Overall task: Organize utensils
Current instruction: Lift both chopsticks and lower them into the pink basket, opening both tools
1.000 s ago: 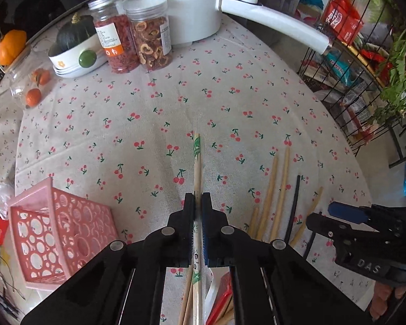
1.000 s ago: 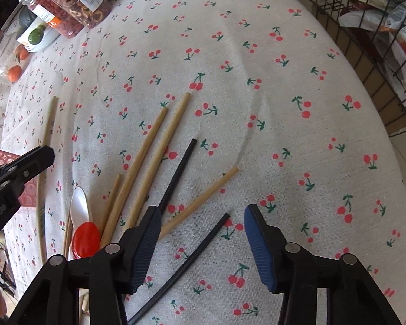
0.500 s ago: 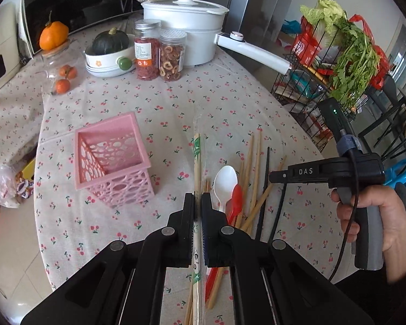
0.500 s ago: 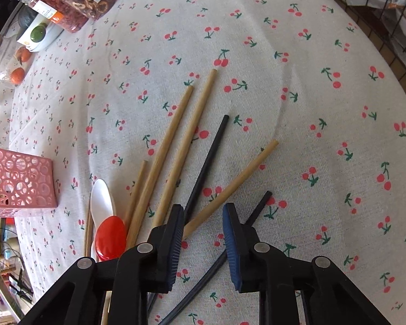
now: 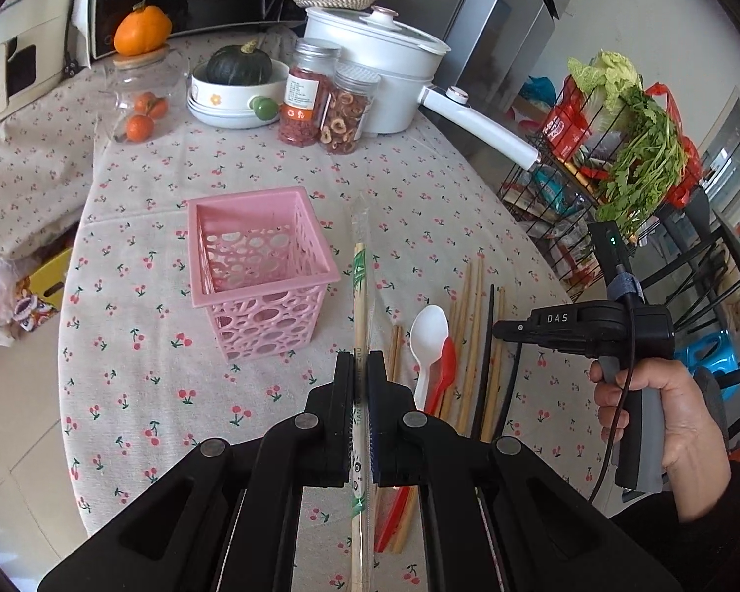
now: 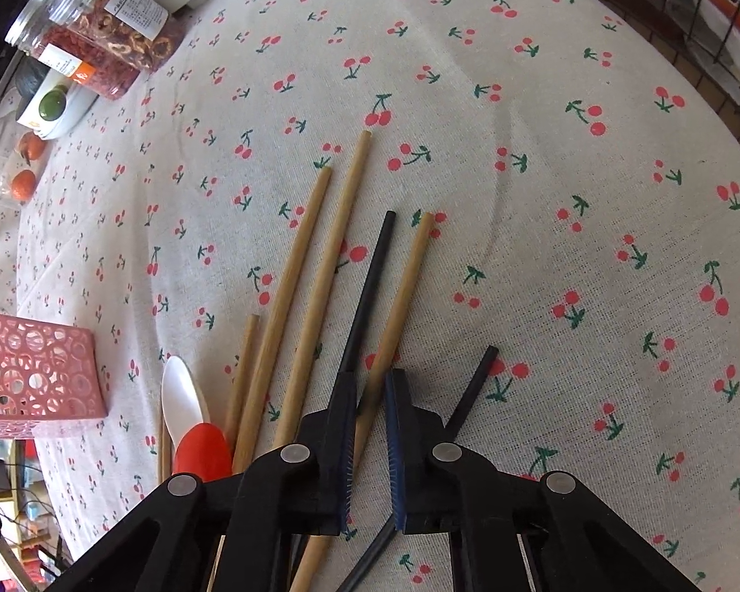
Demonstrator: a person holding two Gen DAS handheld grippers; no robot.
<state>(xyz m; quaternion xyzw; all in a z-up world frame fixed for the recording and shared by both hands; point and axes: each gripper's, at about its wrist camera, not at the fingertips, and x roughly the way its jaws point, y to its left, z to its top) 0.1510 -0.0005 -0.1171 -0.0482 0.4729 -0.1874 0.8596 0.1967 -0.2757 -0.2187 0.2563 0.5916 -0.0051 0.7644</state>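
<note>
My left gripper is shut on a wrapped pair of wooden chopsticks and holds it above the table, right of the pink basket. My right gripper is low over the loose utensils, its jaws narrowed around a wooden chopstick; it also shows in the left wrist view. Several wooden chopsticks, two black chopsticks, a white spoon and a red spoon lie together on the cherry-print cloth.
Two jars, a bowl with a squash, a white pot and a glass jar of oranges stand at the back. A wire rack with vegetables stands off the table's right edge.
My left gripper has risen and pulled back with the wrapped chopsticks, so the basket came into view. My right gripper has moved down and narrowed its jaws around a wooden chopstick.
</note>
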